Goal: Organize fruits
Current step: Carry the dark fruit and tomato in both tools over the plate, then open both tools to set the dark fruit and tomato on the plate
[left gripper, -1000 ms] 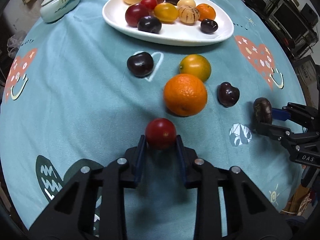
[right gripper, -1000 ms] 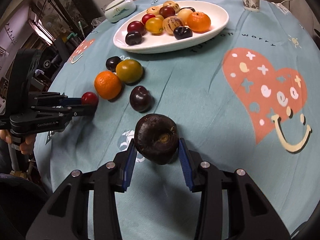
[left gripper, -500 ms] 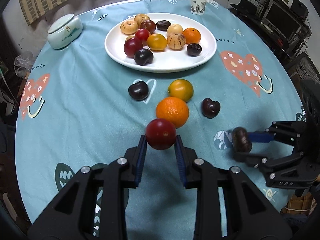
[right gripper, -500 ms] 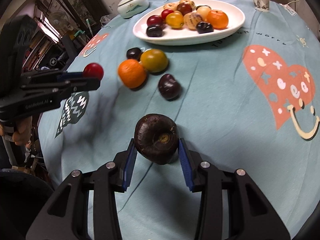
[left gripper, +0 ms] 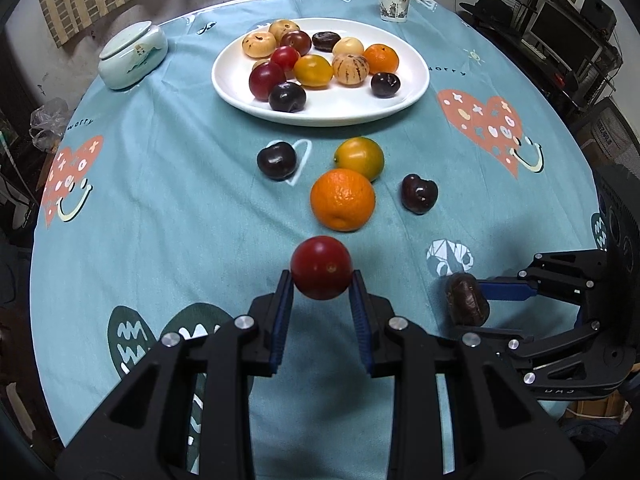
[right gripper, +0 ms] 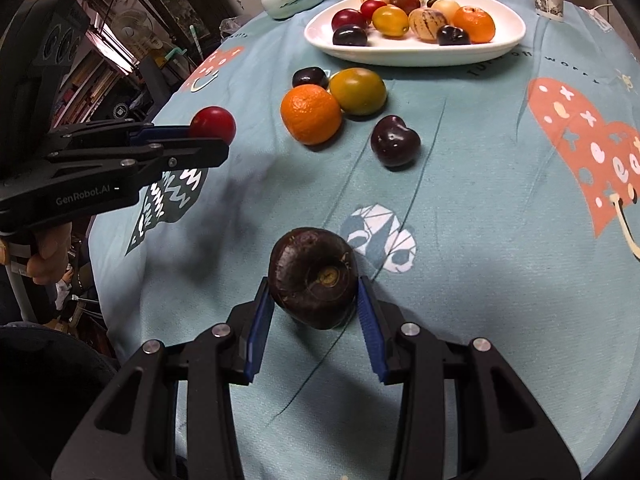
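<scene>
My left gripper [left gripper: 321,280] is shut on a small red fruit [left gripper: 321,267], held above the teal tablecloth near the table's front edge. My right gripper [right gripper: 314,294] is shut on a dark brown round fruit [right gripper: 313,278], also lifted off the cloth. Each gripper shows in the other's view: the right one [left gripper: 468,300] low at the right, the left one [right gripper: 212,128] at the left. A white plate [left gripper: 344,110] with several fruits sits further back. Between it and the grippers lie an orange [left gripper: 342,199], a yellow-green fruit [left gripper: 359,158] and two dark plums [left gripper: 277,160] [left gripper: 419,193].
A pale lidded ceramic jar [left gripper: 132,56] stands at the back left and a paper cup [left gripper: 393,1] behind the plate. The round table's edge curves close on both sides, with cluttered shelves and furniture beyond. A hand [right gripper: 50,248] holds the left gripper's handle.
Both grippers have risen and drawn back from the table with their fruits, so the plate and loose fruits look smaller and further off. The grips are unchanged.
</scene>
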A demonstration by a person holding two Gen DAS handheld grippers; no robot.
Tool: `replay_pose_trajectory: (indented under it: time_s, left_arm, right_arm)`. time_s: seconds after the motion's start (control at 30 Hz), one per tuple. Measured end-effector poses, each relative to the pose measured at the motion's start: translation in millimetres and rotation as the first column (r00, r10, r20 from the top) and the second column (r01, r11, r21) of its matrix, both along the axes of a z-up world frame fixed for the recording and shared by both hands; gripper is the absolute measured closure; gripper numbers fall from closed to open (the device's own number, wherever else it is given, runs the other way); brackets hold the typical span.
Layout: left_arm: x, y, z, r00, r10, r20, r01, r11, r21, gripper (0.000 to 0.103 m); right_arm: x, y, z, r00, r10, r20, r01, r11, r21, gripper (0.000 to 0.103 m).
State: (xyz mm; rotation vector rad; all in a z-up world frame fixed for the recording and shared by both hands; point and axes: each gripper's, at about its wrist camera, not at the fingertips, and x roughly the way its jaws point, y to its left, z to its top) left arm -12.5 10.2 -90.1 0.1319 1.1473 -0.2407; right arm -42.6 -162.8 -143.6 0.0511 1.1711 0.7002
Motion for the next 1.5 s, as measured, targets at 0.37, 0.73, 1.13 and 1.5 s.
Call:
replay_pose_trajectory:
  time_s: [0.37, 0.73, 1.13, 1.5]
  left_arm:
    - [41.5, 10.9, 17.8, 0.999, 0.018, 0.027, -0.016, 0.998, -0.054, 0.074]
    - [173.3, -17.2, 33.3, 0.993, 0.047, 0.107, -0.045, 0.999, -0.023, 0.074]
    - [216.2, -22.5, 10.4, 0.992, 0.055, 0.113, -0.059, 0.998, 0.026, 0.051]
    - [179.7, -6.6, 42.5, 0.981, 0.091, 0.172, -0.095, 0.995, 0.014, 0.038]
  right_arm:
    - [28.1, -3.6, 22.6, 0.998, -0.01, 0.06, 0.009, 1.0, 0.018, 0.061]
    - [177.0, -5.9, 81.0, 0.952, -0.151, 0.267, 0.16, 0.987, -0.014, 0.061]
    - [257.6, -7.0, 57.0, 0.947, -0.18, 0.266, 0.218, 0.969, -0.119, 0.035]
    - [214.0, -28.2, 71.9, 0.951, -0.227, 0.211, 0.247, 0.967, -0.071, 0.035]
